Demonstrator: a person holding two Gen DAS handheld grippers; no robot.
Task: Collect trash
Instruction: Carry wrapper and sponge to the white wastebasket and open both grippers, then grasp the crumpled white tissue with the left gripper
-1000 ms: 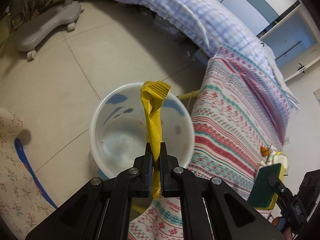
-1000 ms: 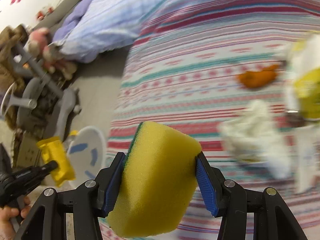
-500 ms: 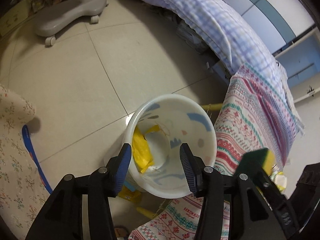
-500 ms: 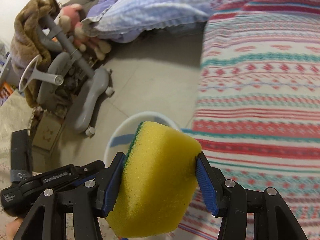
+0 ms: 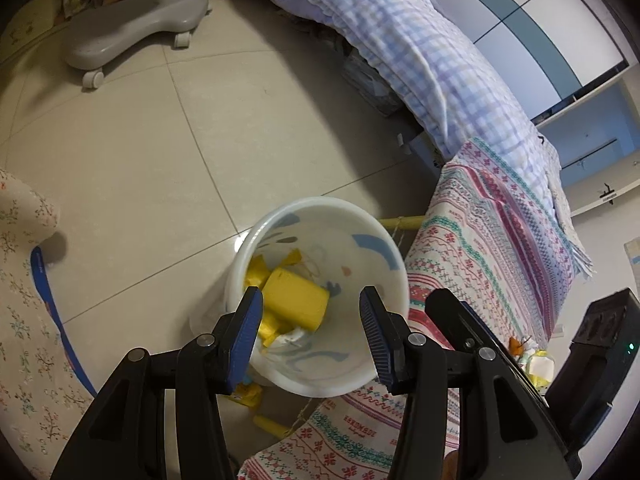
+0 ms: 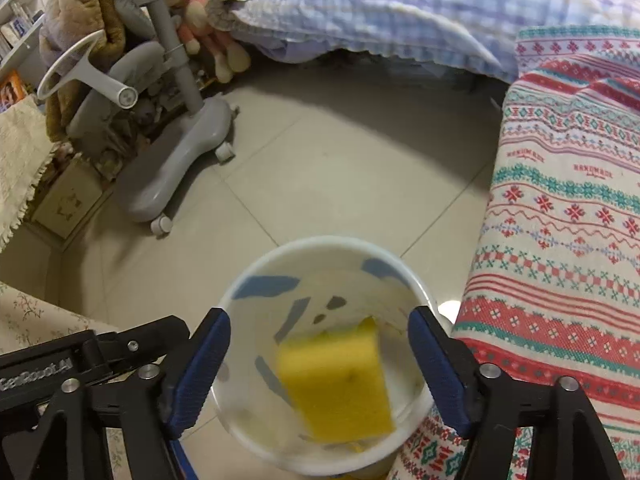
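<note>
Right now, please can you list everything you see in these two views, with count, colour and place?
bin: 1, white with blue marks, on the floor beside the bed
sponge: 1, yellow, inside the bin
wrapper: 1, yellow, inside the bin under the sponge
bedcover: 1, striped red, teal and cream, right of the bin
quilt: 1, blue checked, far end of the bed
chair base: 1, grey, wheeled, on the floor at left
plush toys: a few, pink and tan, behind the chair
left claw: 1, black with blue pads, open above the bin
right claw: 1, same colours, open above the bin

Both tongs, left (image 5: 311, 326) and right (image 6: 319, 356), agape, empty
</note>
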